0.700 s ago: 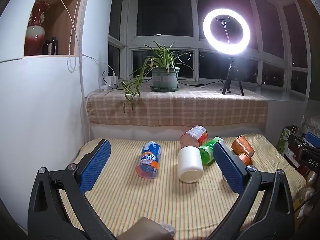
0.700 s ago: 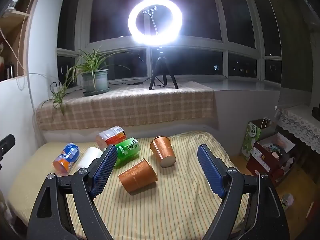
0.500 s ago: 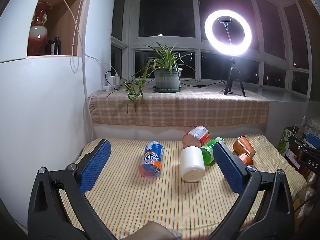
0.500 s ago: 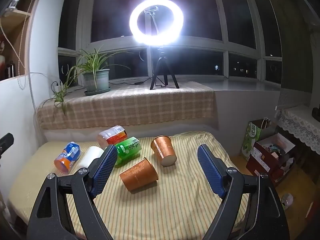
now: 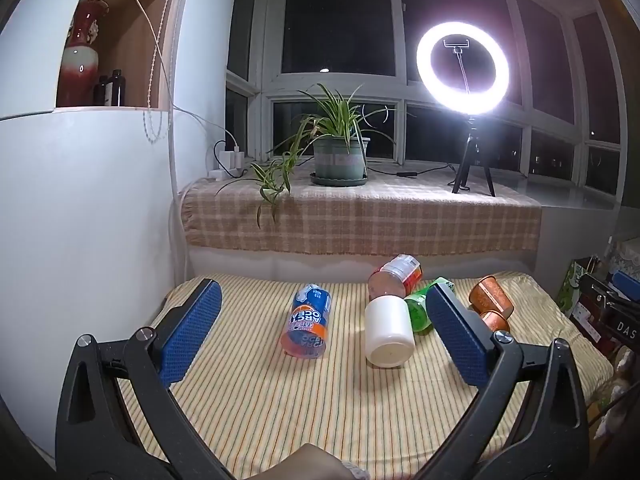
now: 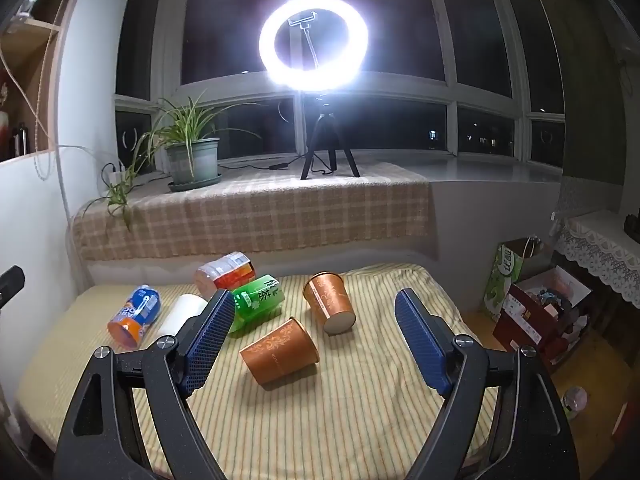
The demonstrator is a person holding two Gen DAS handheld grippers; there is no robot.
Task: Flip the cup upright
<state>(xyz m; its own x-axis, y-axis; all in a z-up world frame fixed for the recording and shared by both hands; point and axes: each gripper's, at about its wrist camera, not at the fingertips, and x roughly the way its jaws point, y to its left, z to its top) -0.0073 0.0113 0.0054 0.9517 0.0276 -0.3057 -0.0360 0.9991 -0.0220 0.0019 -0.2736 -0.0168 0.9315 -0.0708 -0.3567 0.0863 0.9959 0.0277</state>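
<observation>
A lit ring light [image 6: 313,39] on a tripod stood beside a potted spider plant [image 5: 340,148] on the checked sill cloth [image 6: 256,216]; a red vase [image 5: 83,54] sat shelved.

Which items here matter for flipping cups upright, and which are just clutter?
Job:
near brown paper cup on its side
far brown paper cup on its side
white plastic cup
open right gripper

Clutter:
green tea bottle
blue-orange can
red-labelled jar

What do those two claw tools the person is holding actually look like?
Both look alike: the left gripper and right gripper have black, speckled, V-shaped plastic arms with silver screws, ending in flat fingers faced with dimpled blue rubber pads. No cables or markings show.
</observation>
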